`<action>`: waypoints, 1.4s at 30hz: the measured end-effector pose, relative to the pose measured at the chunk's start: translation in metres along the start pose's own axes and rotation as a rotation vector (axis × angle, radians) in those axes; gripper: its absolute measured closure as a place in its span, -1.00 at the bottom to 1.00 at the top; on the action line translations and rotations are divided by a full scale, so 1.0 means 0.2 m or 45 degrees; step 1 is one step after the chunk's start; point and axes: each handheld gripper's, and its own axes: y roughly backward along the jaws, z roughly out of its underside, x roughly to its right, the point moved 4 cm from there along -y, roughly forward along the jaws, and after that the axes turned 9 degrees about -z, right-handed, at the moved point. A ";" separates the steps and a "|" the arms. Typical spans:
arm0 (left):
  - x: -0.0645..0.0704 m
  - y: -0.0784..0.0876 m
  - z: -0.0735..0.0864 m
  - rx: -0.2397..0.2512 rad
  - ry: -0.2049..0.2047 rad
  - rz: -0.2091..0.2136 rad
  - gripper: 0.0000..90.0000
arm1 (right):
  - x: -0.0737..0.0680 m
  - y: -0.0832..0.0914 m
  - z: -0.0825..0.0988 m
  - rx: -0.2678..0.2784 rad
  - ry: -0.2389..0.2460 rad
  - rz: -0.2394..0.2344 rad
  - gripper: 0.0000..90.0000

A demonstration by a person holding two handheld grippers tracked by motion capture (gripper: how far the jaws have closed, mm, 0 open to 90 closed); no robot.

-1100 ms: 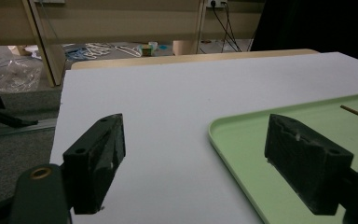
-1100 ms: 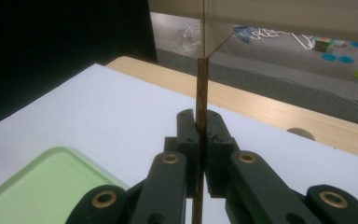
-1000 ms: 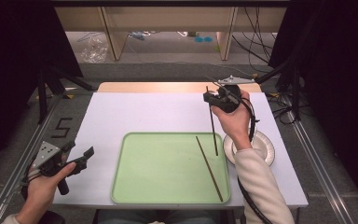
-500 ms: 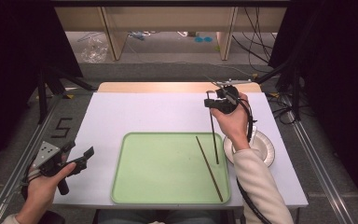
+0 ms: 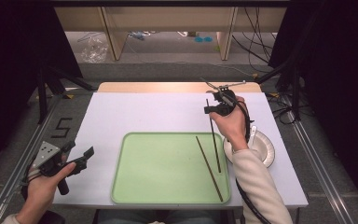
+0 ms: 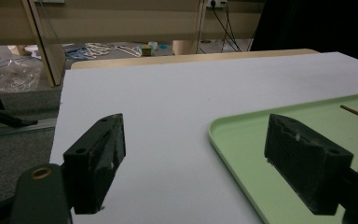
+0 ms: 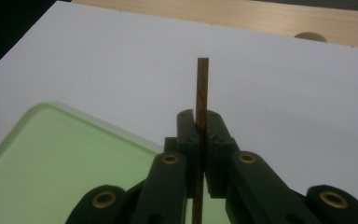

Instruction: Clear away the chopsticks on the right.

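My right gripper (image 5: 210, 110) is shut on a dark wooden chopstick (image 5: 214, 140), held above the white table past the tray's far right corner. The stick hangs from the jaws down toward the light green tray (image 5: 140, 186), its lower end over the tray's right side. In the right gripper view the chopstick (image 7: 201, 93) pokes up between the closed gripper (image 7: 200, 122). A second chopstick (image 5: 209, 161) lies slanted on the tray. My left gripper (image 5: 80, 155) rests open at the table's near left; in the left gripper view the gripper (image 6: 200, 158) has nothing in it.
A white plate (image 5: 264, 148) with a white utensil on it sits right of the tray, partly behind the right hand. The tray's edge (image 6: 228, 144) lies close to the left gripper's right jaw. A wooden board (image 5: 149, 87) borders the table's far edge.
The right gripper has lifted slightly and shifted toward the far side with the chopstick, which now hangs steeper. The left gripper has stayed put.
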 end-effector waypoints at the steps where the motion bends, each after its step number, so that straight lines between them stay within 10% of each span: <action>1: 0.00 0.00 0.00 -0.001 0.000 0.000 -0.54 | 0.00 0.00 0.01 -0.029 -0.026 0.011 0.95; 33: 0.00 0.00 0.00 -0.001 -0.001 0.001 -0.54 | 0.03 -0.21 0.17 -0.378 -0.347 0.081 0.95; 42: 0.00 0.00 0.00 -0.001 -0.002 0.002 -0.54 | 0.07 -0.26 0.22 -0.452 -0.311 0.107 0.94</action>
